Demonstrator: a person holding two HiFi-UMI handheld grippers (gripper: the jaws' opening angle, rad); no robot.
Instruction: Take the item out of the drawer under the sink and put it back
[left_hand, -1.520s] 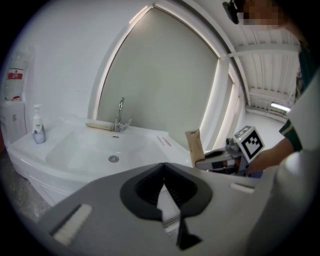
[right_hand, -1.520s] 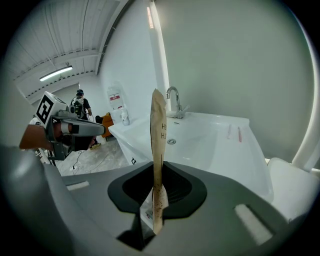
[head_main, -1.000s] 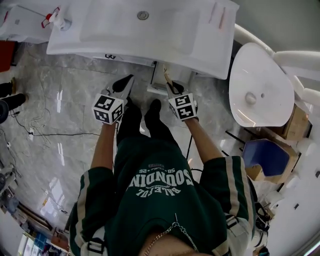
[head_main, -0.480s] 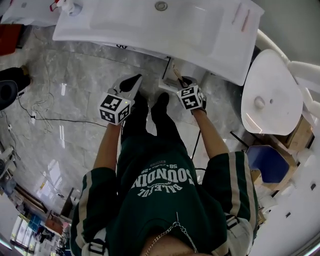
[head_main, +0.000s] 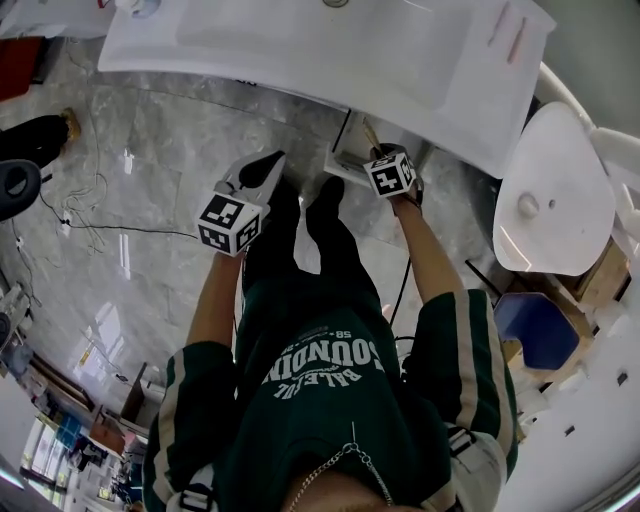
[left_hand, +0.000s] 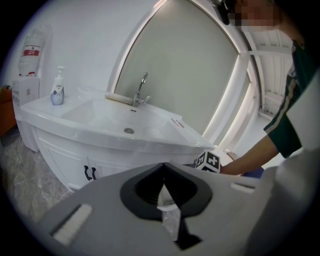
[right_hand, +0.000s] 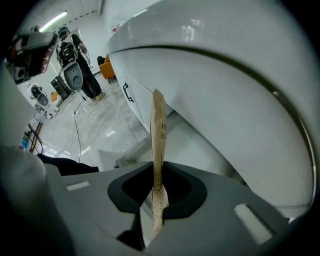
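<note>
1. A person in a dark green sweatshirt (head_main: 320, 390) with white lettering stands on a grey marbled floor (head_main: 150, 150), one arm reaching out to each gripper
2. The left gripper (left_hand: 163, 165) hangs over the floor in front of the legs, well apart from the cabinet, its jaws clenched tip to tip. A small whitish film scrap (left_hand: 167, 207) shows in the slit behind the tips, and I cannot tell whether it is gripped
3. The right gripper (right_hand: 159, 170) points steeply down, close under the sink's edge. It is grasping a flat tan paper packet (right_hand: 158, 125) with dark print, seen edge-on and standing straight up out of the jaws
4. In the head view the packet's free end lies over a white drawer box (head_main: 343, 158) that juts from under the sink
5. Above it spreads the white sink worktop (head_main: 440, 80) with its moulded basin. A chrome tap (left_hand: 141, 90) stands at the back and a pale pump bottle (left_hand: 58, 89) with a blue label at the far left corner
6. A white toilet (head_main: 555, 190) stands to the right of the sink
</note>
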